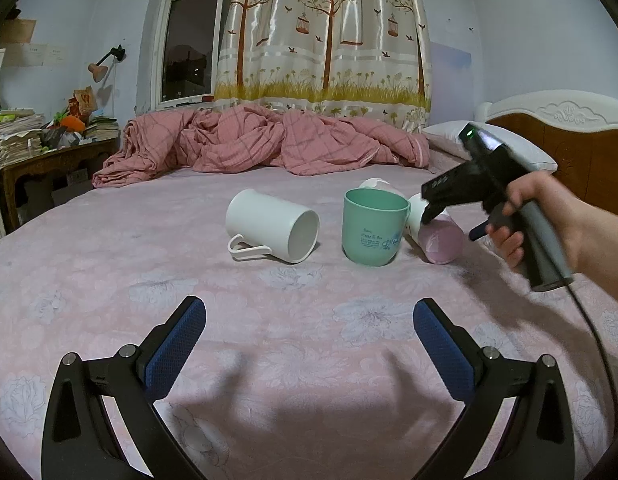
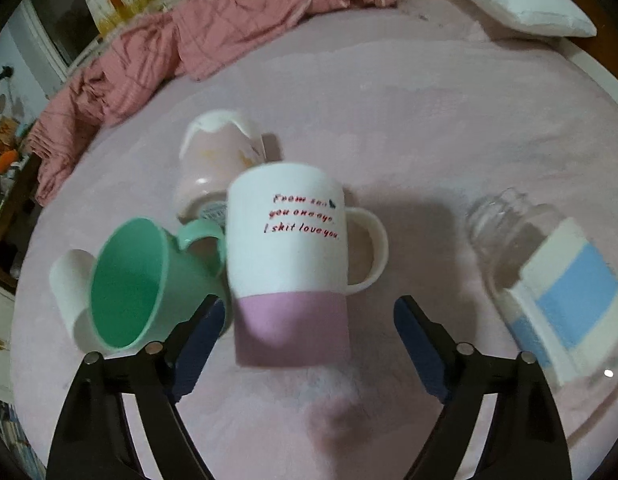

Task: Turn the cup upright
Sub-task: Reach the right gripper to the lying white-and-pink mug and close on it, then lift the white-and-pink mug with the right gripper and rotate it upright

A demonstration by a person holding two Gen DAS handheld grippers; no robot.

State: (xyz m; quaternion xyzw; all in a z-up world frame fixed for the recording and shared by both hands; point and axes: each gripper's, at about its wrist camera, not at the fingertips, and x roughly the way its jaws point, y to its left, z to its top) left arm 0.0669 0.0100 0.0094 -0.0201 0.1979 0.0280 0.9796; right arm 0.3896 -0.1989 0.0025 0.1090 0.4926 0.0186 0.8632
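Note:
A white and pink mug [image 2: 289,264] with red lettering lies on its side on the pink bed sheet; it also shows in the left wrist view [image 1: 437,236]. My right gripper [image 2: 309,344] is open, its jaws on either side of the mug's pink base, not closed on it. In the left wrist view the right gripper [image 1: 429,210] hovers over that mug. A green cup [image 1: 373,228] stands upright beside it. A white cup [image 1: 273,230] lies on its side to the left. My left gripper [image 1: 309,340] is open and empty, well short of the cups.
A pale pink cup [image 2: 221,160] lies behind the mug. A clear glass jar [image 2: 549,264] with a blue and white label lies to the right. A crumpled pink quilt [image 1: 261,140], a pillow [image 1: 449,136] and the headboard [image 1: 569,136] are at the back.

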